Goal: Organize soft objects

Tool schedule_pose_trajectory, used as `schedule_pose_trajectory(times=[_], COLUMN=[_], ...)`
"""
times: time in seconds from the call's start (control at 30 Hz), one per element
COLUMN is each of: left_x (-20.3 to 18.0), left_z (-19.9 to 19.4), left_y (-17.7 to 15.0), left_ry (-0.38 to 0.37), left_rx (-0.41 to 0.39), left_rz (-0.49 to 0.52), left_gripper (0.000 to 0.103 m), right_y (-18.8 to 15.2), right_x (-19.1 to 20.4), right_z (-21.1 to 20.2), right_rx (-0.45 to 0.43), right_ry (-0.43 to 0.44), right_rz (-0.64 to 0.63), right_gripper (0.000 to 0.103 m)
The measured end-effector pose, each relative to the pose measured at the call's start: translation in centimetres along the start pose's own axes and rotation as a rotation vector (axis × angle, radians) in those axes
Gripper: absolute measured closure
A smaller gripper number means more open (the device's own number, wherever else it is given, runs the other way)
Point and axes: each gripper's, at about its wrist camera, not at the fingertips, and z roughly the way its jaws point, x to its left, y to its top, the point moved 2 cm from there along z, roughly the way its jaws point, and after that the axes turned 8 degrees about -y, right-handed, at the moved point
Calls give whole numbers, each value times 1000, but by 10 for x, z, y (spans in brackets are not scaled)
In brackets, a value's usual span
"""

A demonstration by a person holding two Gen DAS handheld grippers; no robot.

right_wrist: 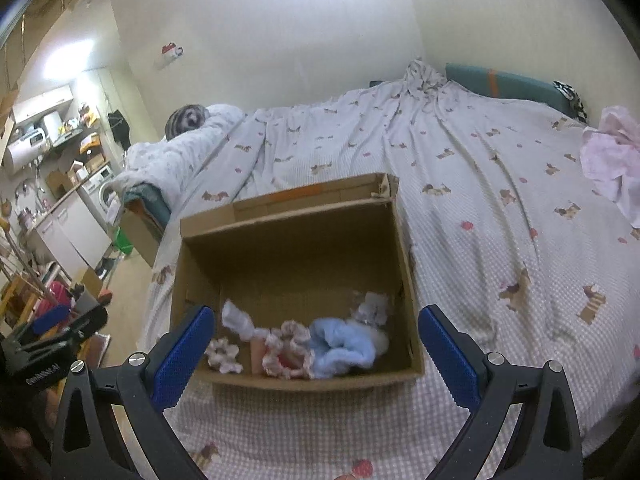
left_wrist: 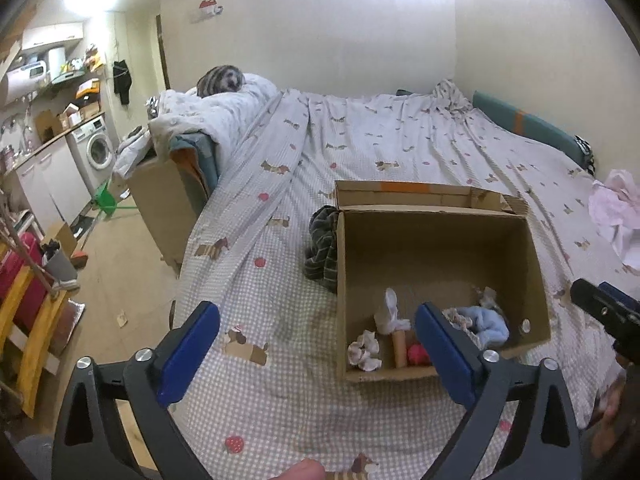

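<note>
An open cardboard box (left_wrist: 536, 264) stands on the bed, also in the right wrist view (right_wrist: 404, 256). Inside lie a light blue fluffy cloth (left_wrist: 486, 326) (right_wrist: 340, 342), a white sock (left_wrist: 390, 312) (right_wrist: 236, 318), a frilly scrunchie (left_wrist: 364, 350) (right_wrist: 224, 354), a pink item (left_wrist: 418, 354) and a patterned frilly cloth (right_wrist: 288, 344). A dark striped garment (left_wrist: 322, 248) lies on the bed against the box's left wall. My left gripper (left_wrist: 318, 344) is open and empty above the bed, left of the box front. My right gripper (right_wrist: 316, 344) is open and empty above the box's front.
A pink cloth (left_wrist: 616, 208) (right_wrist: 612, 160) lies at the bed's right side. A folded duvet with a striped pillow (left_wrist: 222, 80) sits at the bed's far left. A teal headboard cushion (left_wrist: 532, 128) lines the wall. Floor, washing machine (left_wrist: 94, 150) and yellow wooden frame (left_wrist: 32, 320) are left.
</note>
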Motion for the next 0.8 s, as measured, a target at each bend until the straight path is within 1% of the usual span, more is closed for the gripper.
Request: schedule_pose_trajectory(times=[0.03,0.13,0.23,0.37,0.63,0.77,0.8], left_x=[0,-2,-4,-4,-5,-1,-2], left_z=[-3,-14,-20,-29,-23,-22,-22], left_y=[-2,-7,-13,-17,-20,-21,-22], left_ry=[-5,-39,-49,-100,-70,-104,-102], left_rx=[-4,-7,2,-7,-10,-2,-1], left_rz=[3,6,7,-16,-9,-33,-28], left_gripper=[1,1,1,1,1,1,1], right_y=[-3,-12,-21,-30,-37,-38,-38], right_x=[0,1,2,4,12,13,13], right_z=[-2,-9,-16,-21,-16,-19,-19], right_rx=[4,16,26,36,35,28,26], right_ry=[-1,5,11,7,-49,-46,-47], right_rz=[-2,3,7,-5,-57,-62,-61], right_gripper=[0,0,0,0,0,0,0])
